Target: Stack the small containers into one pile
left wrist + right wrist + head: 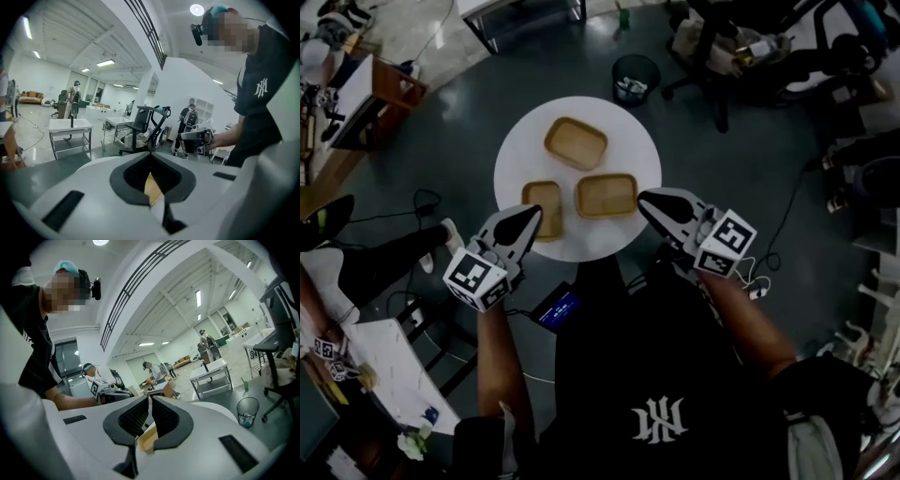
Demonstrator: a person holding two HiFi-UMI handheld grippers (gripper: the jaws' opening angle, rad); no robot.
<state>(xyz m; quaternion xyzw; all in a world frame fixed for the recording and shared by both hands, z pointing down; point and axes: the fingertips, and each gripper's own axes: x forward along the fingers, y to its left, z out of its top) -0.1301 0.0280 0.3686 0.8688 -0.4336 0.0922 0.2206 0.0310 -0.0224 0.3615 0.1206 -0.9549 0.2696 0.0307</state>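
Three shallow wooden containers lie apart on a round white table (517,150): one at the back (577,142), one at the front left (547,199), one at the front right (607,195). My left gripper (528,221) is shut, its tip over the near edge of the front-left container. My right gripper (649,201) is shut too, its tip just right of the front-right container. In the left gripper view the left gripper (151,157) has its jaws together, with a sliver of wood (152,187) showing through the gap. In the right gripper view the right gripper (149,400) looks the same, with wood (147,439) below it.
A black waste bin (635,77) stands on the floor beyond the table, with an office chair (722,56) to its right. A person's legs (384,258) reach in from the left. A white desk (384,366) is at lower left. Cables lie on the floor.
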